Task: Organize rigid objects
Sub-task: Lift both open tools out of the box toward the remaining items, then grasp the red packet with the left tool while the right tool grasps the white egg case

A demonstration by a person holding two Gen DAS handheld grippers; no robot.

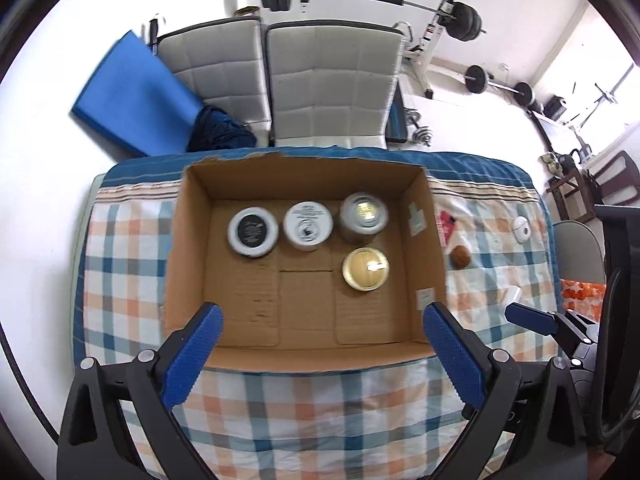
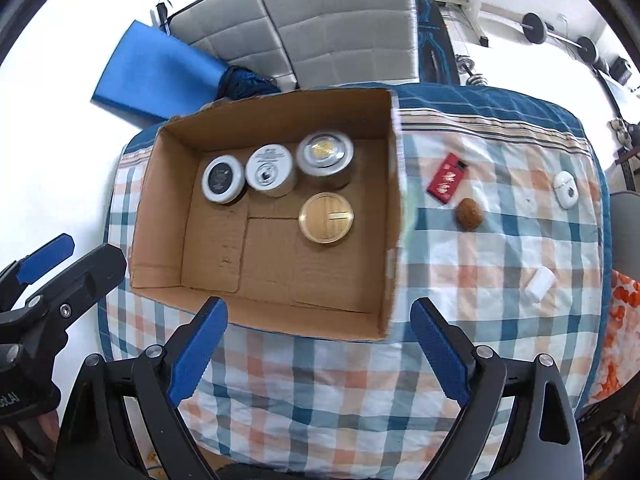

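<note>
From the left wrist view, our left claw point(image 1: 320, 320) hangs wide open and empty over the cardboard box point(image 1: 188, 240), which sits on the checked table point(image 1: 320, 420). We count four round jars inside: three in a row at the back, with a gold-lidded jar point(image 1: 365, 269) in front. A low pass could clip the box's near wall.

From the right wrist view, our right claw point(image 2: 318, 320) is equally wide and holds nothing. Four things wait on the cloth to the right of the box: a red packet point(image 2: 447, 178), a brown ball point(image 2: 469, 213), a white case point(image 2: 566, 189) and a white block point(image 2: 540, 283). The ball might roll if we nudge it.
</note>
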